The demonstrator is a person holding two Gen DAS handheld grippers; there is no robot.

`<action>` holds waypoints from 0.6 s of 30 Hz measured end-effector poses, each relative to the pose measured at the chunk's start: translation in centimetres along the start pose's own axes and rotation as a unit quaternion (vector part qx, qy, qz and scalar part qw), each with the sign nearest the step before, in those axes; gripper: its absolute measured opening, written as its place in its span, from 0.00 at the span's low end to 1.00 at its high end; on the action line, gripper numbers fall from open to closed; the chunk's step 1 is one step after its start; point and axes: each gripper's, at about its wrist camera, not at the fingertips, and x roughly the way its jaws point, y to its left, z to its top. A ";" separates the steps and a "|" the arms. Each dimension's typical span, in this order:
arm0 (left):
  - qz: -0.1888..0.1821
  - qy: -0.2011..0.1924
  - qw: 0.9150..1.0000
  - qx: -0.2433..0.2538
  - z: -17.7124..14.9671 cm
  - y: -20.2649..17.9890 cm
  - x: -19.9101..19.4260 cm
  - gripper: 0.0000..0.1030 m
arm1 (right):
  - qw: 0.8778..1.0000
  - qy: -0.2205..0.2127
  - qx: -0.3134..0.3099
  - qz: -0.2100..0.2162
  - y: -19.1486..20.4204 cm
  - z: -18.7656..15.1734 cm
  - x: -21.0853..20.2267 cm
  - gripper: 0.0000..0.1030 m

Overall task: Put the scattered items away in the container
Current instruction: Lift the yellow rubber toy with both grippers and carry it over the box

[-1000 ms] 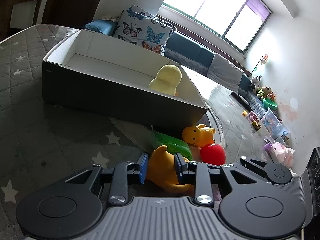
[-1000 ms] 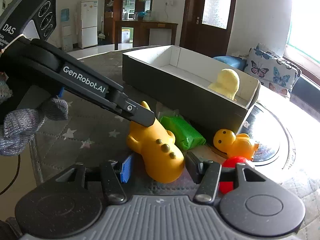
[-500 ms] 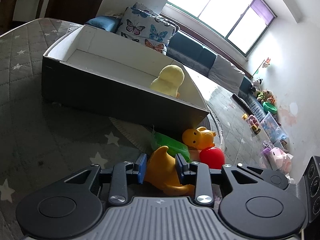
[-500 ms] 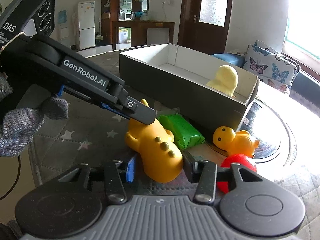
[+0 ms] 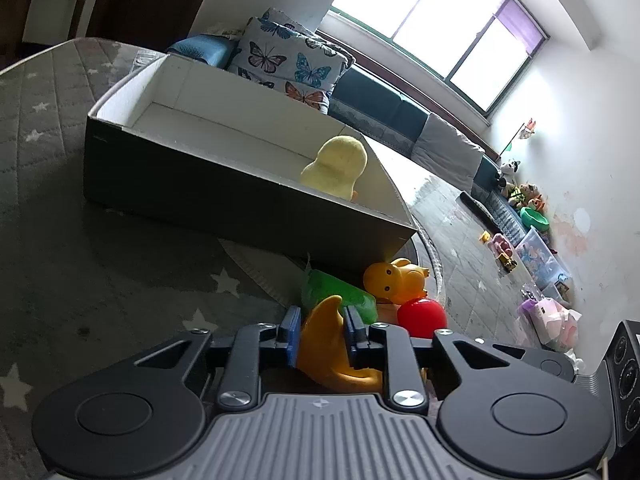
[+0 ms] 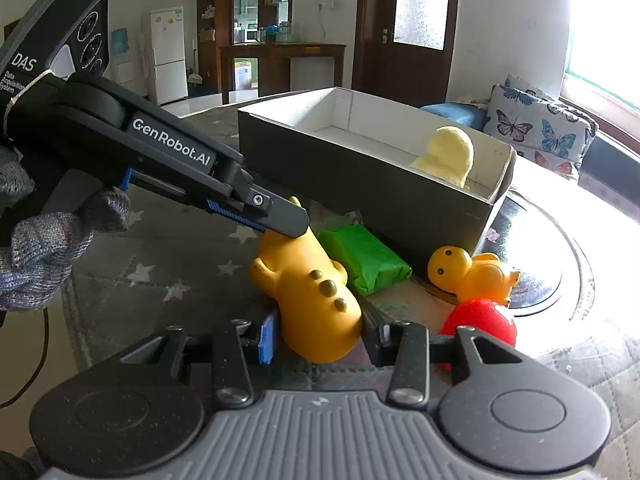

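I see a round table (image 6: 168, 272) covered by a grey quilted cloth with white stars (image 5: 100, 280), and a round dark glass turntable (image 6: 560, 264) set in its middle. A long dark cardboard box with a white inside (image 5: 224, 196) rests partly on the cloth, partly on the turntable. Just beside its near wall lies a green wrapped packet (image 6: 364, 258), touching a yellow rubber dinosaur with brown back spots (image 6: 316, 300) that sits on the cloth. Near the box's corner, an orange-yellow rubber duck-like toy (image 6: 472, 274) sits at the turntable's edge, with a red plastic ball (image 6: 480, 322) touching it in front.
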 end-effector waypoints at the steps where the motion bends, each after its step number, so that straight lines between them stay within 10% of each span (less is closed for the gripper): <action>1: -0.001 -0.002 1.000 0.003 0.0 -0.1 -0.2 0.24 | 1.000 -0.002 -0.001 -0.001 0.1 0.1 -0.2 0.41; 18: -0.002 -0.082 0.996 0.033 4.7 -1.7 -2.7 0.23 | 0.997 -0.067 -0.021 -0.025 -0.5 5.0 -1.5 0.40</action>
